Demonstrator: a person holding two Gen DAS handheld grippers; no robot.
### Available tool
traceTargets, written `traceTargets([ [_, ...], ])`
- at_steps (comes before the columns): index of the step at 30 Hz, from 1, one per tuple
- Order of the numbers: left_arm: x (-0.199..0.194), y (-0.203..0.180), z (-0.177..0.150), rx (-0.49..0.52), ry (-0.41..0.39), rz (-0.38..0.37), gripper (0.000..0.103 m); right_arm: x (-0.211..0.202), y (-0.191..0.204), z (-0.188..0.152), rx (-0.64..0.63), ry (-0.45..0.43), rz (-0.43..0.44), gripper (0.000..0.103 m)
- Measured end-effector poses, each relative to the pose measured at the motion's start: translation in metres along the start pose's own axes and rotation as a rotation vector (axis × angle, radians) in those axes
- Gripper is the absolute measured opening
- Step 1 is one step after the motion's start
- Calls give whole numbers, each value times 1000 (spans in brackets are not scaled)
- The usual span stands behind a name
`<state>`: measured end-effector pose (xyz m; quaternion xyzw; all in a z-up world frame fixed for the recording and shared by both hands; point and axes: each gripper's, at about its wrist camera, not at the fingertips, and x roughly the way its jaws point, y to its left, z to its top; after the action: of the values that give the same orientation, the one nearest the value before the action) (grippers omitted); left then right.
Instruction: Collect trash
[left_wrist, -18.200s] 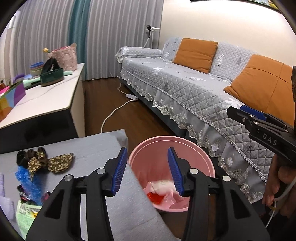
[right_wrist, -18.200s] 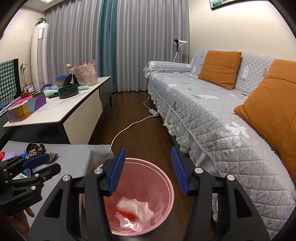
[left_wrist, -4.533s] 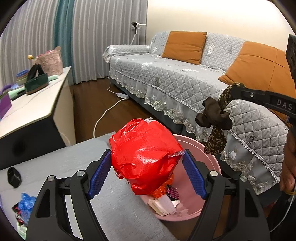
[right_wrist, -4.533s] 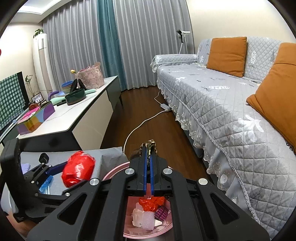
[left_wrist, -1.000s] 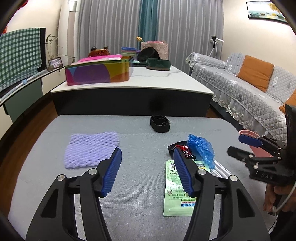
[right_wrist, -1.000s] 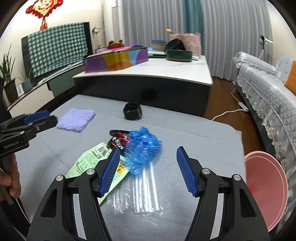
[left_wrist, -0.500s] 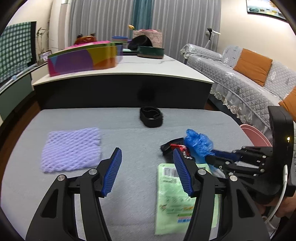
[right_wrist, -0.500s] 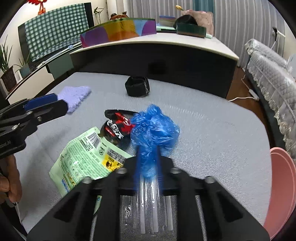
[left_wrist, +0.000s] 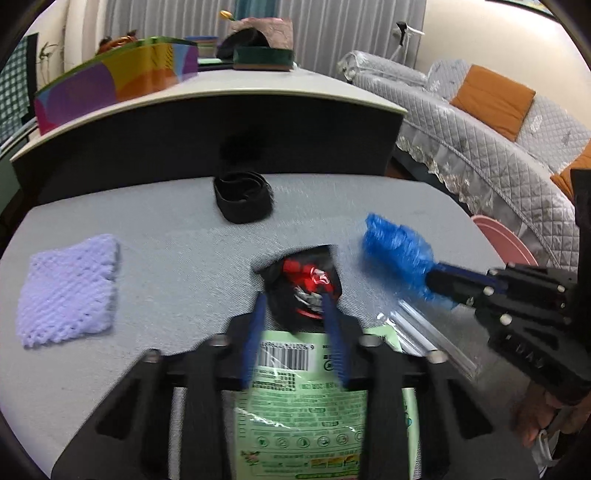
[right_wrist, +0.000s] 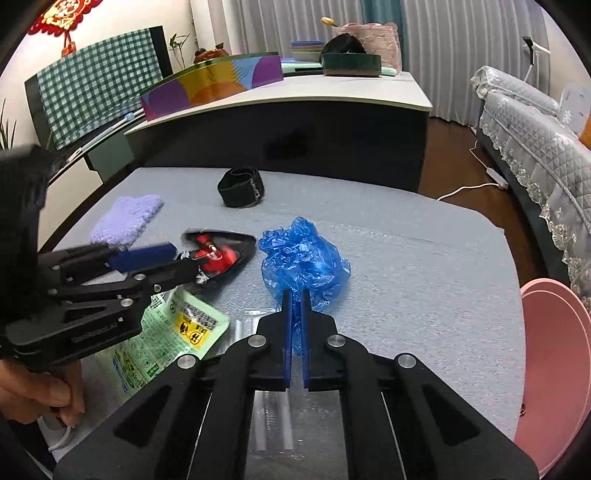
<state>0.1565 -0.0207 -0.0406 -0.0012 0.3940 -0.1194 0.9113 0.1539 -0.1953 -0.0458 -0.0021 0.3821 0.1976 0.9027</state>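
On the grey table (left_wrist: 155, 258) lie a crumpled blue plastic bag (right_wrist: 303, 258), a black and red wrapper (left_wrist: 301, 284), a green packet (left_wrist: 306, 402) and a clear plastic sleeve (right_wrist: 273, 413). My right gripper (right_wrist: 294, 295) is shut on the near edge of the blue plastic bag, which also shows in the left wrist view (left_wrist: 397, 251). My left gripper (left_wrist: 293, 301) is half closed, its fingers on either side of the black and red wrapper (right_wrist: 218, 254); whether they press it I cannot tell. The pink bin (right_wrist: 554, 354) stands off the table's right edge.
A lilac foam net (left_wrist: 68, 284) lies at the table's left. A black band (left_wrist: 242, 199) lies at the back. A dark cabinet (right_wrist: 295, 122) with a colourful box (right_wrist: 214, 83) stands behind. A grey sofa (left_wrist: 498, 133) is to the right.
My left gripper has moved forward and narrowed around the black and red wrapper. My right gripper stays shut on the blue bag.
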Motion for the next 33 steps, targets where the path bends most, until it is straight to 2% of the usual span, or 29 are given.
traceTargets([
  [3, -3, -6, 1, 37, -14, 14, 17, -6, -7, 2, 19, -22, 0, 4],
  [4, -5, -7, 2, 43, -17, 16, 1, -9, -9, 3, 25, -32, 0, 4],
  [15, -26, -9, 5, 69, -70, 44, 0, -42, -10, 7, 22, -106, -27, 4],
  [17, -29, -7, 4, 48, -76, 33, 1, -48, -11, 5, 31, -110, -29, 4],
  [18, -30, -5, 4, 30, -79, 25, 3, -52, -12, 4, 38, -112, -29, 4],
  [19, -28, -3, 3, 8, -68, 12, 15, -56, -12, 3, 46, -116, -29, 4],
  [20, -28, -1, 2, -6, -63, 7, 33, -59, -12, 3, 48, -120, -30, 4],
  [22, -26, 0, 2, -33, -72, 13, 53, -68, -9, 0, 37, -133, -36, 4],
  [24, -23, -2, 5, -40, -68, 7, 53, -74, -7, -3, 18, -139, -43, 4],
  [27, -12, -4, 11, -53, -44, -4, 59, -80, -10, -9, 8, -136, -53, 4],
  [33, 9, -9, 13, -78, 12, 6, 59, -93, -24, -14, 43, -144, -69, 4],
])
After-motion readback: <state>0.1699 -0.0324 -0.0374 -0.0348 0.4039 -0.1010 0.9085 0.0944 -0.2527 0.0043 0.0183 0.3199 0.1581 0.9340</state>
